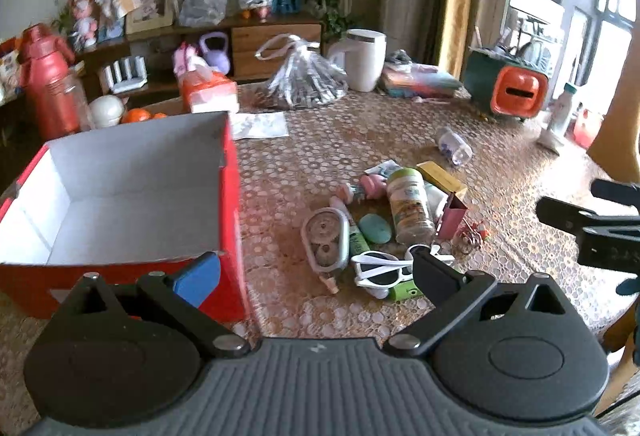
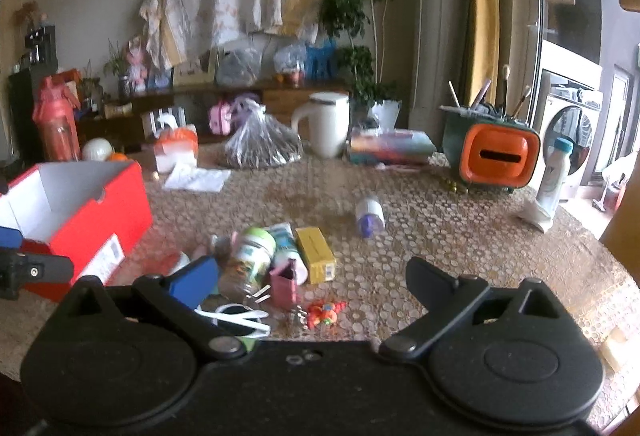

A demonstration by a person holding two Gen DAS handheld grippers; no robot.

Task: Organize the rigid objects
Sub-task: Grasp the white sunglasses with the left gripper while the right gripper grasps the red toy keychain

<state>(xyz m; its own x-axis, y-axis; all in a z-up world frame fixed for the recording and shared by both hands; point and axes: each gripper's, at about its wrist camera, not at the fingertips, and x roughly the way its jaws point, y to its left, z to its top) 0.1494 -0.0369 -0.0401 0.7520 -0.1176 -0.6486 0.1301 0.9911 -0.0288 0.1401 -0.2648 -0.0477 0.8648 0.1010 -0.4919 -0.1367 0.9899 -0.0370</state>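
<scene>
Lying in a loose heap on the patterned bench (image 1: 304, 164): a clear plastic jar with pale green lid (image 1: 409, 205), yellow carton (image 1: 440, 176), teal oval soap-like piece (image 1: 375, 229), grey-framed gear case (image 1: 326, 239), white-framed sunglasses (image 1: 380, 268), pink box (image 2: 283, 282). Open red cardboard box with white lining (image 1: 120, 192) stands left of the heap, apart from it. Left tool (image 1: 316, 272) wide open, holding nothing, near the sunglasses. Right tool (image 2: 312, 272) wide open, holding nothing, over the heap's right edge.

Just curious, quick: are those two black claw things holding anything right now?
Left gripper: jaws open, holding nothing, above the patterned table.
Right gripper: jaws open, holding nothing.
</scene>
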